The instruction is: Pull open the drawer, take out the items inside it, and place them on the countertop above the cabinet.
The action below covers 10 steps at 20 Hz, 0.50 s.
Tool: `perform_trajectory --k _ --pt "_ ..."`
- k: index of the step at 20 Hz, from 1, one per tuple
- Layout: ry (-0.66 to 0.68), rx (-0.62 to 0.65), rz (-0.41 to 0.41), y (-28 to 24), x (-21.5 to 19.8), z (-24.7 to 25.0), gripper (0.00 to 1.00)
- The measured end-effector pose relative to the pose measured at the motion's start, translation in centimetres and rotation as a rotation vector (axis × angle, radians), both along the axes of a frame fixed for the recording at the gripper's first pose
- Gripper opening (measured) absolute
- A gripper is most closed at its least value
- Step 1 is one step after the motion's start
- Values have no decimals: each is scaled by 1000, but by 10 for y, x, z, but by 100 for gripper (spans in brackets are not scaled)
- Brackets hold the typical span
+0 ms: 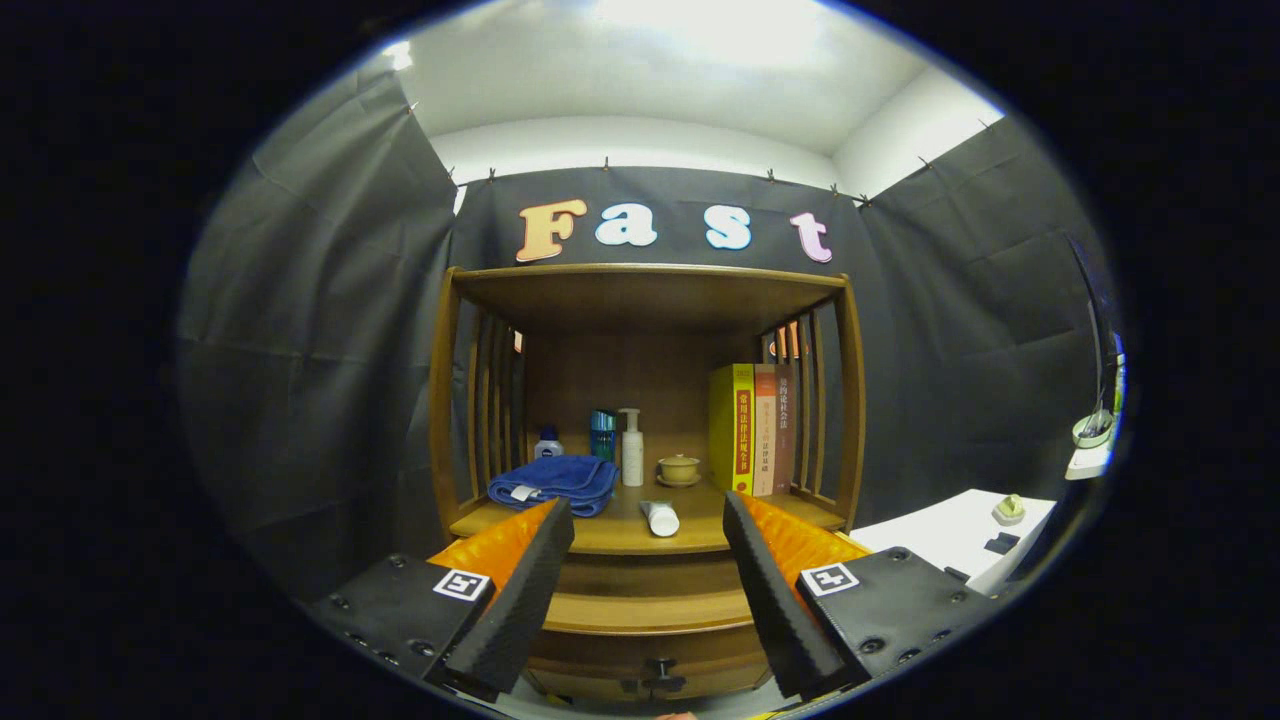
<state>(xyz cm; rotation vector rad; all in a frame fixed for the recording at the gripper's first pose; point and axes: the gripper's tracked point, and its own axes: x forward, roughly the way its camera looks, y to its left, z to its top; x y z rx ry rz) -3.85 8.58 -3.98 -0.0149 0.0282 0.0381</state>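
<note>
Gripper view has the gripper [648, 520] spread wide with nothing in it, and the drawer [650, 668] sits shut below and between the fingers, its dark knob [660, 678] low down ahead. The cabinet top beyond already holds a blue towel [553, 482], a tube [660, 518], bottles and books. I reckon a sloppy bite on that small knob could slip off mid-pull.

— How many things sit on the cabinet's countertop [610, 535]?
— One folded blue towel [553, 483], three upright bottles [631, 447] behind it, one lying tube [660, 518], one lidded cup [679, 468], three books [752, 428].
— Drawers below it?
— One, with one knob [660, 672].
</note>
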Motion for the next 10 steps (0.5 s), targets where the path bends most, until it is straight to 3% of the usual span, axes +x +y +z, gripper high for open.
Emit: perform_trajectory --k 5,10 --pt "40 11 16 7 -26 -33 97" --pt "38 20 -19 3 -26 -63 97"
